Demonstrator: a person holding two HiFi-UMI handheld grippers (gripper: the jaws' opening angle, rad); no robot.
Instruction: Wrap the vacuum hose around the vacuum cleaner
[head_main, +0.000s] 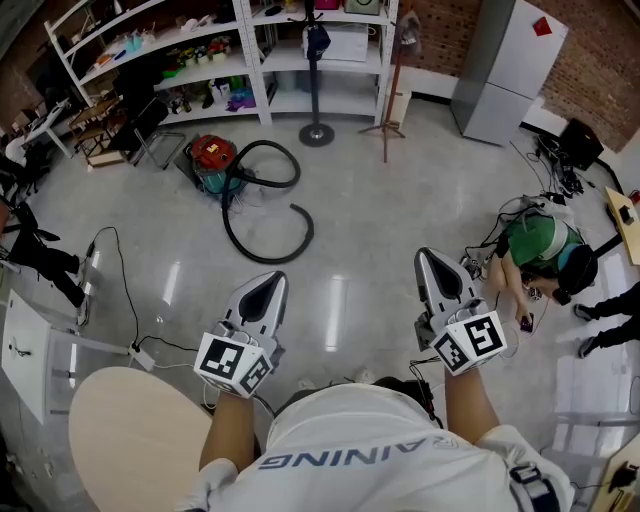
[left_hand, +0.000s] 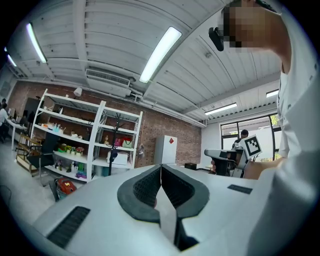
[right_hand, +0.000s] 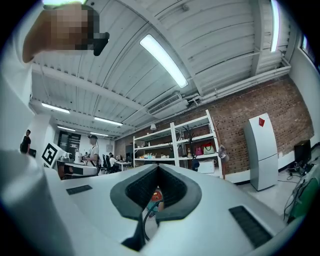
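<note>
The red and teal vacuum cleaner (head_main: 212, 163) stands on the floor far ahead, near the shelving. Its black hose (head_main: 262, 215) lies loose on the floor, looping out to the right of it. My left gripper (head_main: 271, 280) and right gripper (head_main: 426, 257) are held up close to my body, well short of the vacuum, both shut with nothing in them. In the left gripper view the jaws (left_hand: 161, 167) meet at the tip and the vacuum cleaner (left_hand: 65, 186) shows small at lower left. In the right gripper view the vacuum cleaner (right_hand: 156, 196) peeks through behind the shut jaws (right_hand: 159, 167).
White shelving (head_main: 215, 60) lines the back wall, with a coat stand (head_main: 316, 70) and a grey cabinet (head_main: 510, 65) beside it. A person in green (head_main: 540, 250) crouches at right among cables. A round wooden table (head_main: 130, 440) is at my lower left; a cable (head_main: 120, 290) runs across the floor.
</note>
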